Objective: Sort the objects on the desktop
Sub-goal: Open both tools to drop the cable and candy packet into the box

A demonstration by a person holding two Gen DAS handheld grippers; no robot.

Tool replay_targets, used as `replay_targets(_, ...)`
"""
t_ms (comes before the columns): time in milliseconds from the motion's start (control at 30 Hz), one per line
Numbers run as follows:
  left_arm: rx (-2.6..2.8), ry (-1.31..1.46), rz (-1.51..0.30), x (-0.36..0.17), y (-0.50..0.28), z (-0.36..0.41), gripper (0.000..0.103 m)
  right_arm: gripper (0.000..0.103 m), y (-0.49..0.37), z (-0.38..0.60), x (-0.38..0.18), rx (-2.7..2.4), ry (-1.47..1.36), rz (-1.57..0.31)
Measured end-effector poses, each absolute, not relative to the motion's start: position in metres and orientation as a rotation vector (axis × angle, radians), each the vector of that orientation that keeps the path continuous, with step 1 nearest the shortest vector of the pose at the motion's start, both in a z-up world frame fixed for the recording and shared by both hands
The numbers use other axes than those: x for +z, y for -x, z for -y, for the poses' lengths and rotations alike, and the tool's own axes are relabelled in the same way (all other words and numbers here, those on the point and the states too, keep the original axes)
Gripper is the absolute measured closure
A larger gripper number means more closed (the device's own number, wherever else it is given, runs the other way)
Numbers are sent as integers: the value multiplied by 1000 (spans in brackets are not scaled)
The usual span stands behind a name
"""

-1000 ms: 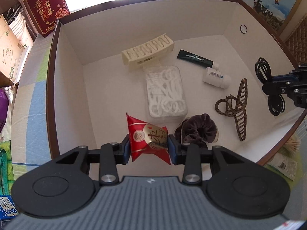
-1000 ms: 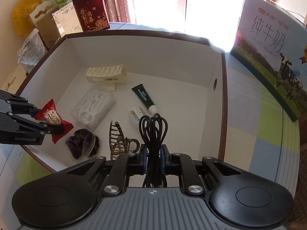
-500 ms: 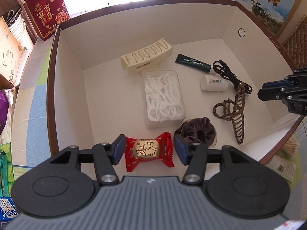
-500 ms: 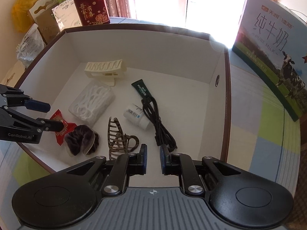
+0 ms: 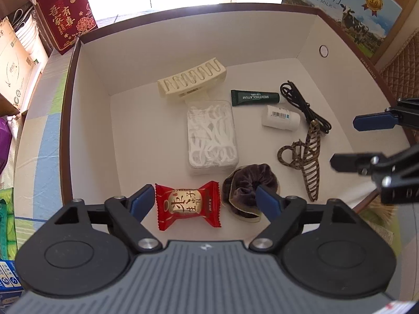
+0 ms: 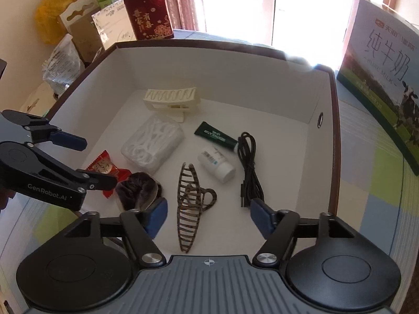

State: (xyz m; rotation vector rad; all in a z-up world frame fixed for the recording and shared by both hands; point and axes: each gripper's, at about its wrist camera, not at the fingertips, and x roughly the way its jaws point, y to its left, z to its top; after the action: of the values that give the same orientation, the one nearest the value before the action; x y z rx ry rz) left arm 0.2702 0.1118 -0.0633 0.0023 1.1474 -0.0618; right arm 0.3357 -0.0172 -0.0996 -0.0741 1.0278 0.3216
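Inside the white, brown-rimmed cardboard box (image 5: 86, 136), the red foil-wrapped candy (image 5: 188, 204) lies between the left gripper (image 5: 201, 200)'s just-opened, empty jaws, and the black coiled cable (image 6: 248, 168) beyond the right gripper (image 6: 207, 216), likewise just opened wide and empty. Both should lift straight up, lest a pad snag the dark velvet scrunchie (image 5: 248, 187) or leopard-print hair claw (image 6: 189, 204).

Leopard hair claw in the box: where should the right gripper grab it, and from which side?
Across the hair claw's narrow spine near mid-length, from straight above. It lies flat and lengthwise between the open right gripper's fingers; its looped handle juts sideways, so avoid that.
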Motion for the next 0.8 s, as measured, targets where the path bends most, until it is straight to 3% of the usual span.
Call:
replay_targets(33,-61,-1,-1144,-61,-269,-111,19,12,-334,15,-98,310,89,-1015)
replay_targets(167,-31,-21,-1111,-50,-263,-107,3,6,-329,13,-92,290,119,-979)
replay_targets(267,-15,-6,-1095,-43,-260,-108,3,2,-326,13,-88,272,117,-962)
replay_targets(800,33,37,-1024,-11,-228,-104,3,2,-294,13,-61,205,75,-880)
